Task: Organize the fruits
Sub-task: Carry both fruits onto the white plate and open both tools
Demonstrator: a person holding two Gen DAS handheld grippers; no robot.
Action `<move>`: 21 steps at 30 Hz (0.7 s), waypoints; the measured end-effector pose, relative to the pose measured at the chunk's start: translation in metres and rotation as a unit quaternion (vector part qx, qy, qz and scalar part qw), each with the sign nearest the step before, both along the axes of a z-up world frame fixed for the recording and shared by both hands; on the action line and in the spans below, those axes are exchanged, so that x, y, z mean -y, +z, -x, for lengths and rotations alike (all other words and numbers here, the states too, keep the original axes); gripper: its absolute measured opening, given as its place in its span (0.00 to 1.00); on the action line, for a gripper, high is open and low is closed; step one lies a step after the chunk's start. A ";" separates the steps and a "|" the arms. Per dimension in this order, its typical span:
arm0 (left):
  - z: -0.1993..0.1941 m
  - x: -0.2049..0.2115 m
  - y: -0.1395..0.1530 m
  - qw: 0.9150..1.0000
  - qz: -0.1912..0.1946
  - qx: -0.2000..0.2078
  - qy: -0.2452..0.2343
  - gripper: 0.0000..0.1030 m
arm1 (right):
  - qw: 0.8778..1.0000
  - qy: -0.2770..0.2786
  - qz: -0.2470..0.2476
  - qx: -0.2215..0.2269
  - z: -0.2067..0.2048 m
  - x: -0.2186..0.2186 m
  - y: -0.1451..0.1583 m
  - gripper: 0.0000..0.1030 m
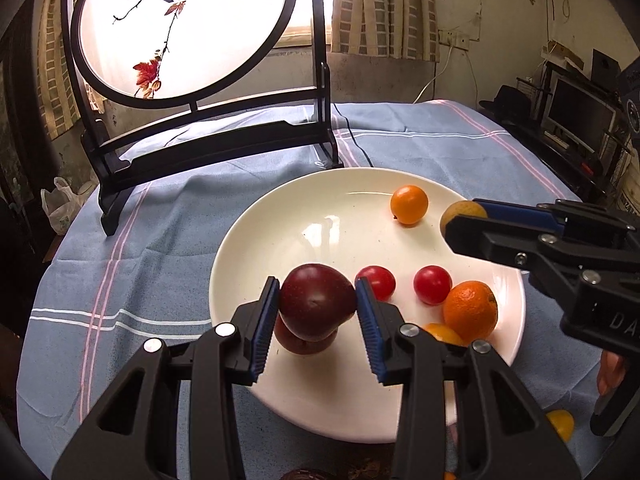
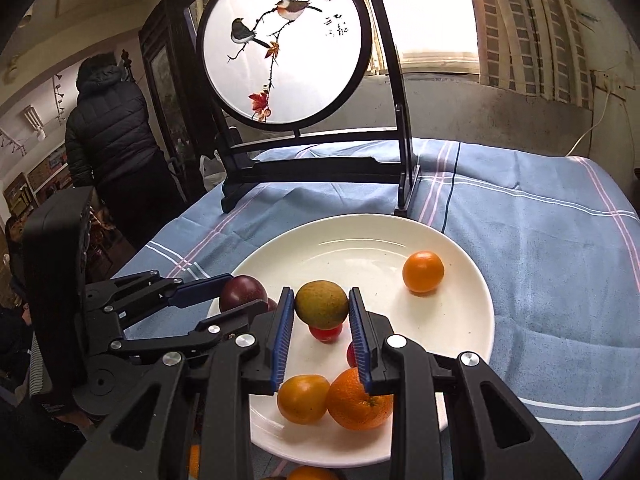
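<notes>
My left tongs [image 1: 317,300] gripped a dark red plum [image 1: 317,301] between their blue pads, lifted above the white plate [image 1: 280,216]. A second dark red fruit [image 1: 306,342] lay directly beneath it on the plate. My right tongs [image 2: 321,305] clenched a greenish-brown round fruit [image 2: 321,304], also raised over the plate.

The plate's far half, toward twelve o'clock, lay mostly bare, with one small orange [image 1: 409,204] near the rim at about one o'clock in the left wrist view. Two cherry tomatoes [image 1: 432,284] sat near the middle. A larger orange [image 1: 470,310] rested at the plate's four o'clock side, touching a smaller orange fruit [image 2: 303,398] beside it. Another yellow-orange fruit [image 1: 562,424] lay off the plate on the cloth, near the lower right of the left view.

Both tongs reached in from the six o'clock side, the right one entering the left view from three o'clock, its tip over the plate's right rim.

The plate sat on a blue tablecloth [image 1: 160,240] with white and pink stripes. At eleven o'clock stood a dark wooden stand holding a round screen painted with birds [image 1: 180,20]. Curtains [image 1: 384,8] hung behind. In the right view, a person in a dark padded jacket [image 2: 108,120] stood at nine o'clock, back turned.
</notes>
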State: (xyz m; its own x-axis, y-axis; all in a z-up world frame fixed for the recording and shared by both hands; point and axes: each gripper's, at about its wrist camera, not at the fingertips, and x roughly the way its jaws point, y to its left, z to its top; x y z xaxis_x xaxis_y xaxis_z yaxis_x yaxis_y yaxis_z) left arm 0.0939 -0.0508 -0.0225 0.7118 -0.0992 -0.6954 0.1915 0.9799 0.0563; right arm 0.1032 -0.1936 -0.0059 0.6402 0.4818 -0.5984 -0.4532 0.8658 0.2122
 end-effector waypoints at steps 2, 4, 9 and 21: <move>0.001 0.001 0.000 1.000 -0.001 0.000 -0.002 0.37 | 1.000 -0.001 -0.002 -0.004 -0.001 0.000 -0.002 0.27; 0.001 0.002 0.000 1.000 -0.001 0.000 -0.004 0.37 | 1.000 -0.001 -0.001 -0.005 -0.002 0.000 -0.003 0.27; 0.005 0.002 0.006 1.000 0.008 0.014 -0.007 0.37 | 1.000 -0.002 -0.004 -0.003 -0.002 0.001 -0.001 0.27; 0.005 0.003 0.007 0.999 -0.004 0.043 0.007 0.64 | 1.000 -0.030 -0.004 -0.007 -0.010 0.003 -0.010 0.37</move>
